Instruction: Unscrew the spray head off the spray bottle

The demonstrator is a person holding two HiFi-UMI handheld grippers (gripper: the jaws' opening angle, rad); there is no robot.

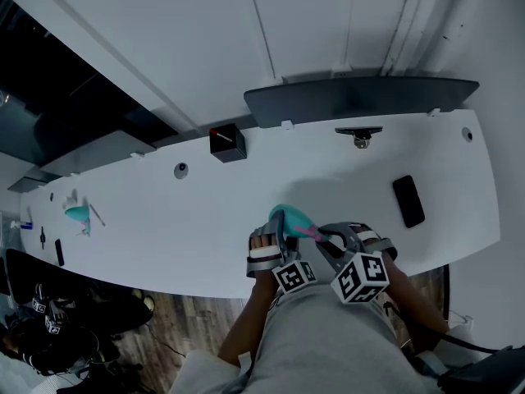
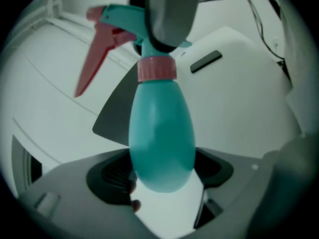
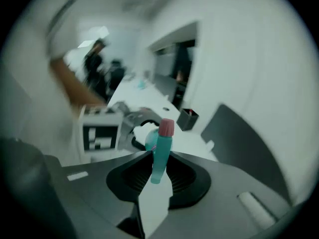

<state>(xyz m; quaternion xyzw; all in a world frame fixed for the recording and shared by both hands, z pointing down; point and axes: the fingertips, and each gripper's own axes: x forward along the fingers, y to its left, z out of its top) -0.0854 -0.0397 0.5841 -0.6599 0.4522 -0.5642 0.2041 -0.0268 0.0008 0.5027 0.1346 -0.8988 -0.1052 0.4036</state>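
Head view, room: a white wall (image 1: 205, 39) fills the upper frame, and wood-look floor (image 1: 189, 318) shows at lower left under the desk edge.
Desk: a long white desk (image 1: 344, 187) crosses the middle of the frame. A dark panel (image 1: 361, 97) stands at its far edge, upper centre, with a black box (image 1: 227, 143) left of centre and a phone (image 1: 408, 200) lying flat at right.
Spray bottle: the teal spray bottle (image 2: 162, 133) is held off the desk at lower centre of the head view, between the two grippers.
Left gripper: the left gripper (image 2: 162, 178) has its jaws closed against the rounded bottom of the bottle body and carries it.
Right gripper: the right gripper (image 3: 158, 166) has its jaws drawn in narrow and pinched on the teal spray head (image 2: 124, 24).
Trigger: the red trigger (image 2: 94, 59) points to the upper left of the left gripper view.
Collar: the pink collar (image 2: 156, 68) sits flush on the neck, with no gap showing.
Step in hand: both grips look set and the head looks fully screwed on, so the unscrewing is likely about to start.
Next move: turn the head about the bottle's long axis while the left gripper keeps the smooth, tapered body from slipping round.
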